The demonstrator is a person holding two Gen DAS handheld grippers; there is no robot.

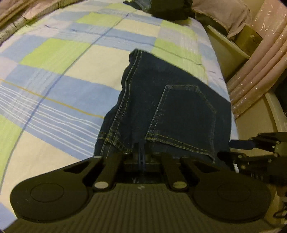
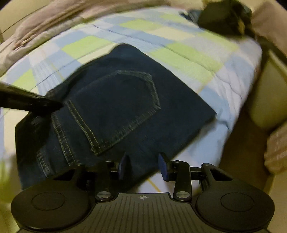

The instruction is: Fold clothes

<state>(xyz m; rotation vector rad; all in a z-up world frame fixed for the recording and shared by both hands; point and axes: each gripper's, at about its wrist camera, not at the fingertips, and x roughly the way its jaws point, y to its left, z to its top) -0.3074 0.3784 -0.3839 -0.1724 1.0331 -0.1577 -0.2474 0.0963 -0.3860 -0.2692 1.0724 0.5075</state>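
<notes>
A bed with a blue, green and cream checked sheet (image 1: 59, 75) fills the left wrist view, with pink curtains (image 1: 258, 75) to the right and a dark heap of clothes (image 1: 166, 9) at the far end. Folded dark jeans (image 1: 172, 107) lie near the bed's right edge, back pocket up. The left gripper (image 1: 141, 154) has its fingers pressed together on the jeans' near hem.

In the right wrist view the jeans (image 2: 116, 107) lie on the same sheet (image 2: 188, 53). The right gripper (image 2: 143, 166) is spread, its blue pads (image 2: 164, 167) straddling the near edge of the denim.
</notes>
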